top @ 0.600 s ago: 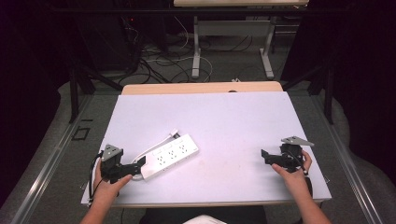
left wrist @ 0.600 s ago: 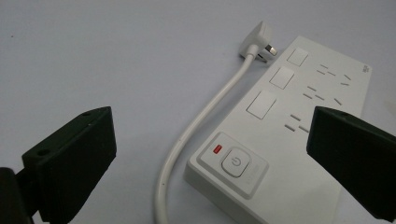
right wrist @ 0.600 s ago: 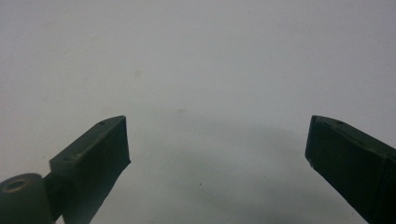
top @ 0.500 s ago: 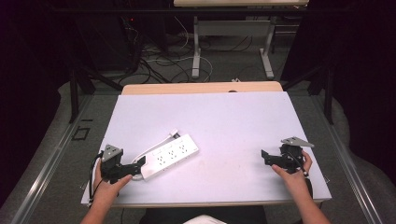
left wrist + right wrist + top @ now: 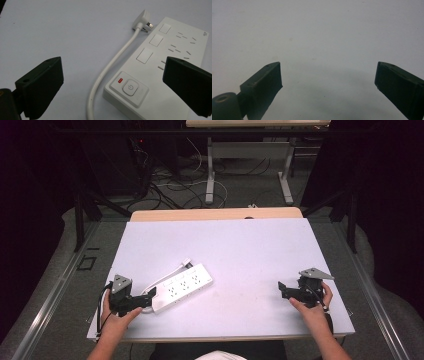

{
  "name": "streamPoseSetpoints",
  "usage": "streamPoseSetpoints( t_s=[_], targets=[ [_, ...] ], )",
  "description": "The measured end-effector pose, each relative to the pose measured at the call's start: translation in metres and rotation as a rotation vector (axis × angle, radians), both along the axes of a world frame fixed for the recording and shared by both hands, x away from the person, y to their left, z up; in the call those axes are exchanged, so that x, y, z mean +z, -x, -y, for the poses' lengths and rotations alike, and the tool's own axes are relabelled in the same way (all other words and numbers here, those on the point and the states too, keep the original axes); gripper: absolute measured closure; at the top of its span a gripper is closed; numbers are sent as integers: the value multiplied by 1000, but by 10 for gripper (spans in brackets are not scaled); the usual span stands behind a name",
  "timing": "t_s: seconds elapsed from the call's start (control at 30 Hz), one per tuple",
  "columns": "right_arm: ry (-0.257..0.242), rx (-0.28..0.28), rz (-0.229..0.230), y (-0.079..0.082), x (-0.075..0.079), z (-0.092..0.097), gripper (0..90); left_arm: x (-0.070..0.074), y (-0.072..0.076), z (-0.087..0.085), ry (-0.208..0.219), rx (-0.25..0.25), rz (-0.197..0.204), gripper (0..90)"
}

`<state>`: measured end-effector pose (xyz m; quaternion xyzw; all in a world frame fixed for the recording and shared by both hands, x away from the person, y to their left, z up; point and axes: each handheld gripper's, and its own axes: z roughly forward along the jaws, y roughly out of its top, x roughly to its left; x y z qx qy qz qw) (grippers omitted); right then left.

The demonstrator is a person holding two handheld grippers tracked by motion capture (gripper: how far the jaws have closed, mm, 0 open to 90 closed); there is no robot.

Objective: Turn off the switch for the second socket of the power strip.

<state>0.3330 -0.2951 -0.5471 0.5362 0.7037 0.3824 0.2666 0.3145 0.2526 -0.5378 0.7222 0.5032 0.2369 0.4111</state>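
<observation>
Your left tongs (image 5: 110, 82) stand wide apart with nothing pinched between them; the near end of the white power strip (image 5: 160, 75), the end with the switch button (image 5: 129, 87) and its small red light, sits in the gap but neither pad touches it. Your right tongs (image 5: 328, 82) gape just as wide over bare counter (image 5: 317, 30), holding nothing.

From above, the left tongs (image 5: 145, 297) sit just beside the strip's near end (image 5: 182, 287), low at the left front of the counter (image 5: 260, 245); the right tongs (image 5: 287, 290) rest well apart, at the right front edge. The strip lies at a slant, its white cord (image 5: 112, 62) curling along its side to the plug (image 5: 143, 23) by its far end.

Compared with a moment ago, almost nothing has shifted: both hands and the strip lie where they lay. That reads as a pause before the grasp, so the strip is likely yours to take next, and nothing is yet done to it.
</observation>
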Motion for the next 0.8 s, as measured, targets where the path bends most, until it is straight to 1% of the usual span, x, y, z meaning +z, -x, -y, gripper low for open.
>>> streamPoseSetpoints(
  t_s=[0.07,0.3,0.33,0.37,0.43,0.47,0.5,0.53,0.57,0.63,0.73,0.77,0.8],
  targets=[
    [0,1,-2,1,0,-1,70,1,0,0,-12,3,11,30],
    [2,17,0,2,1,-4,74,3,1,-1,-6,15,25,33],
    [2,20,0,2,1,-4,74,5,1,-1,-13,18,34,41],
    [2,16,-7,2,1,-5,75,5,1,-1,-13,18,34,56],
    [-2,22,-5,2,0,-6,80,7,2,-1,-26,18,37,97],
    [4,26,-1,2,0,-5,81,7,2,-1,-26,18,37,121],
    [5,29,0,2,0,-6,84,8,3,0,-47,15,40,144],
    [7,26,4,2,0,-6,86,8,3,0,-47,15,40,157],
    [0,27,-5,3,0,-7,86,9,3,0,-49,12,43,157],
    [3,25,2,2,0,-7,87,10,3,0,-61,5,46,157],
    [-1,33,-8,2,0,-7,92,13,3,1,-66,-1,41,163],
    [-1,32,-10,3,0,-7,93,13,3,1,-66,-1,41,168],
    [-1,34,-9,3,0,-7,95,13,2,1,-53,-8,35,172]
  ],
)
